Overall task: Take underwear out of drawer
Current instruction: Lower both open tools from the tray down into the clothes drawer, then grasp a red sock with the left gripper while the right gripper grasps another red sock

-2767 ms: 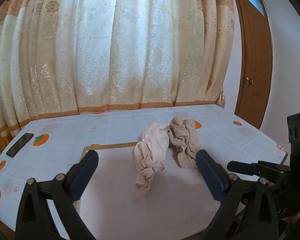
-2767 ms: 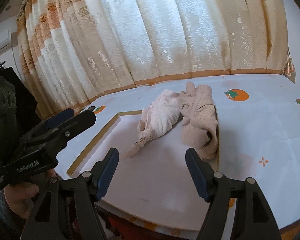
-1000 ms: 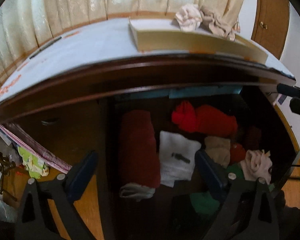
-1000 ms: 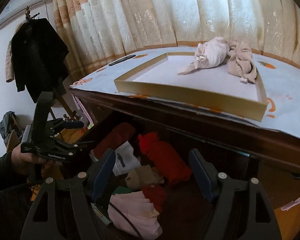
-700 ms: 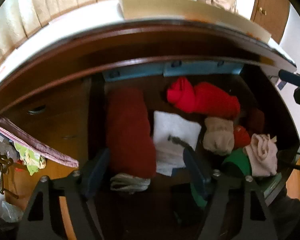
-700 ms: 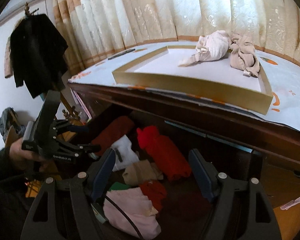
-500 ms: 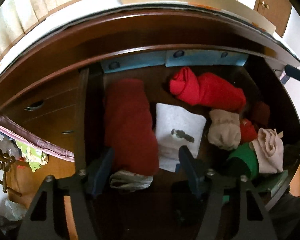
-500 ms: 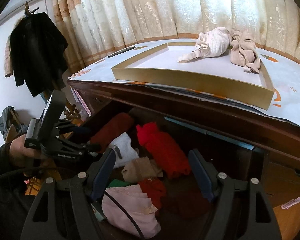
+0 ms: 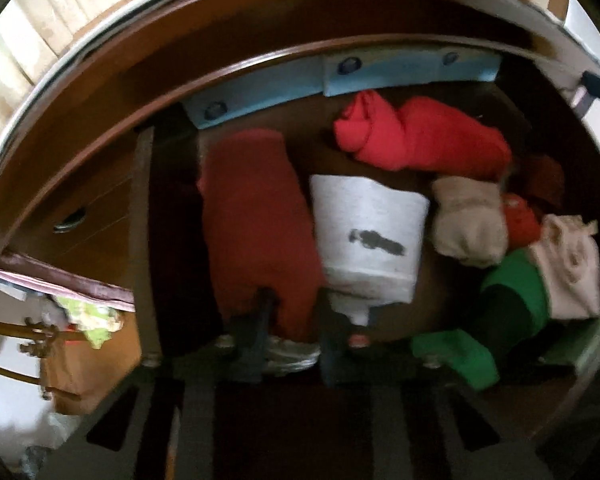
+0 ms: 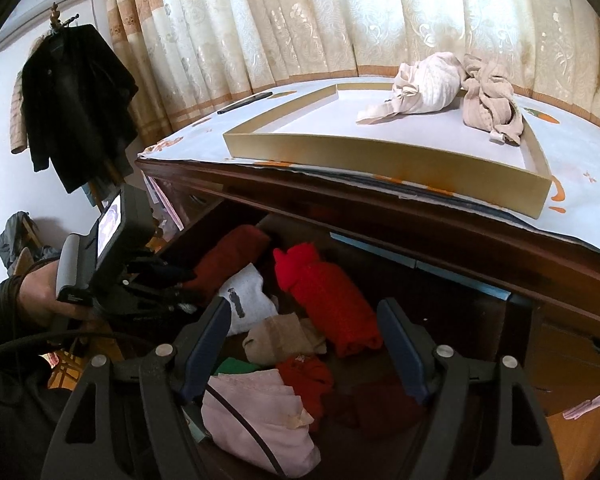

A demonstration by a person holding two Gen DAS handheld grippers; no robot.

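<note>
Left tongs (image 9: pixel 292 320) reaching into the open drawer (image 10: pixel 480 292) under the desk (image 10: pixel 580 152), tips narrowed on the near end of the dark red roll (image 9: pixel 256 220), with a striped grey cloth at their tips; blurred, so whether they are gripping is unclear. White folded underwear (image 9: pixel 368 236) lying just beside the roll, then a bright red roll (image 9: pixel 420 140), beige piece (image 9: pixel 468 224), green and pale pink items. Right tongs (image 10: pixel 304 344) hovering spread wide over the drawer. Two beige garments (image 10: pixel 452 84) sitting in the tray (image 10: pixel 380 148) on the desk.
</note>
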